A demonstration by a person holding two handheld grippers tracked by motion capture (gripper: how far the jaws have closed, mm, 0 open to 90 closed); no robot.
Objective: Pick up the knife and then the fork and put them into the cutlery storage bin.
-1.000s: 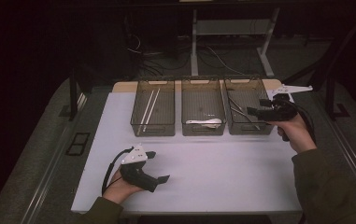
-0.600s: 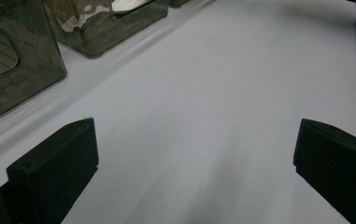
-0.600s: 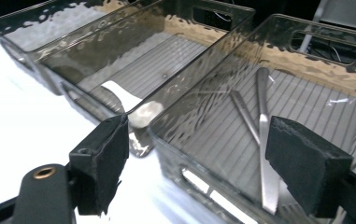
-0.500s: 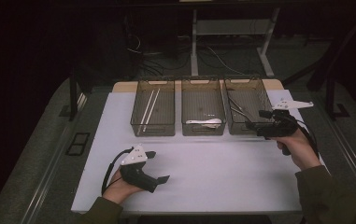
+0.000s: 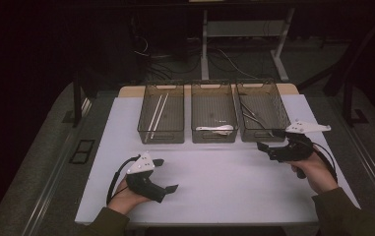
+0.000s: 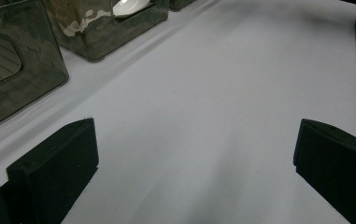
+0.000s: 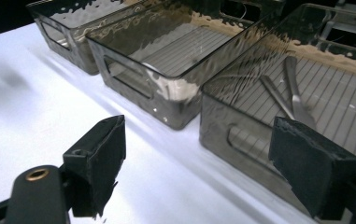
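Three smoky clear bins stand in a row at the back of the white mat [image 5: 214, 167]. The left bin [image 5: 161, 118] holds two pale sticks. A white spoon [image 5: 215, 129] lies in the middle bin [image 5: 213, 118], and metal cutlery [image 7: 291, 95] lies in the right bin [image 5: 263, 115]. My right gripper [image 5: 268, 140] hovers just in front of the right bin, facing it [image 7: 199, 158]. Its jaws have just been opening and nothing is between them. My left gripper [image 5: 166, 174] rests open on the mat at the front left, with bare mat between its jaws [image 6: 189, 158].
The mat ends near the table's front edge, close to both hands. Dark table frames and cables [image 5: 214, 54] lie on the floor behind the bins. A black plate [image 5: 82, 151] sits off the mat at the left.
My right hand has drawn back from above the right bin and sunk toward the mat in front of it. My left hand has stayed put.
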